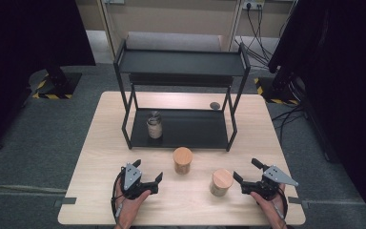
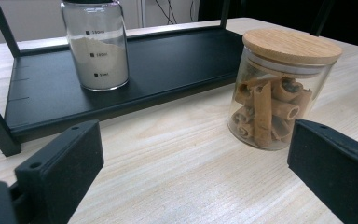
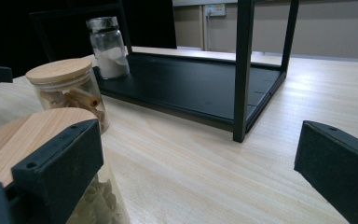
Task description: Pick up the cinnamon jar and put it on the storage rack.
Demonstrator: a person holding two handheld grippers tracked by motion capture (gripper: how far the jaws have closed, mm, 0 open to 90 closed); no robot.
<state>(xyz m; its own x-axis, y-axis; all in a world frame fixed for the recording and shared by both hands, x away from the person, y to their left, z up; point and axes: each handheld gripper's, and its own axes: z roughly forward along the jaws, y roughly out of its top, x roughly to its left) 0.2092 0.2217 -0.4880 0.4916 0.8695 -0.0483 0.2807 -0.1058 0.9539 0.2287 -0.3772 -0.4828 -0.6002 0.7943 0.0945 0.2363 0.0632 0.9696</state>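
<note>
Wooden lids cap two jars on my surface: the pasta jar before the rack, another just beside my right tool. One powder jar stands on the rack. Both tools, left tool included, gape wide.

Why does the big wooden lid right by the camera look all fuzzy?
In the right gripper view, the nearest jar's lid sits too close to the lens, so it blurs; the farther pasta jar looks sharper. In the left gripper view, that pasta jar is crisp.
</note>
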